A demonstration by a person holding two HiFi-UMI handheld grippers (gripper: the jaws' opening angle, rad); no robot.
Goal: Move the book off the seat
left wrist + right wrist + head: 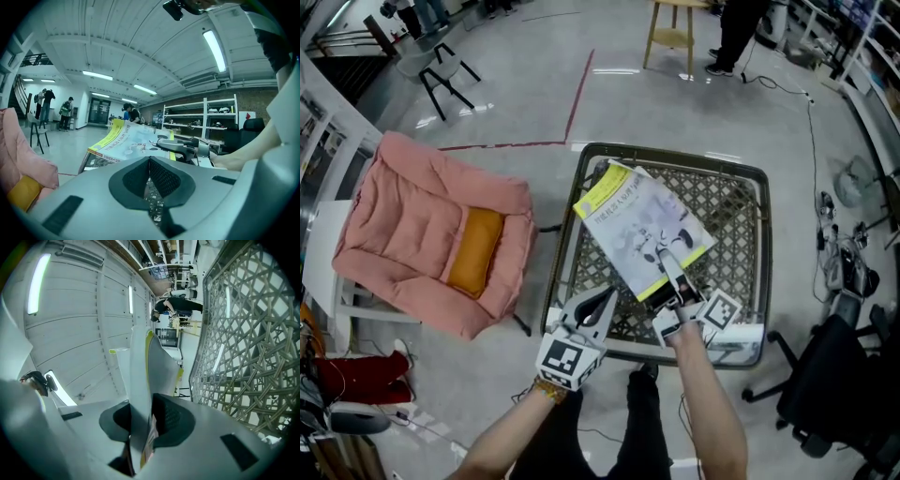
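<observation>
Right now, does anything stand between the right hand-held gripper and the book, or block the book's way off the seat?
Nothing visible does. The right hand-held gripper is shut on the book at its near edge, above the woven seat. The left hand-held gripper sits beside, apart from the book.

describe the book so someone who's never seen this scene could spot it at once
Find the square woven lattice seat in a dark metal frame, right of the pink cushioned chair. The book is held tilted over it, pinched at its near edge by the right gripper. It is the only printed thing there: a pale cover with yellow bands.
</observation>
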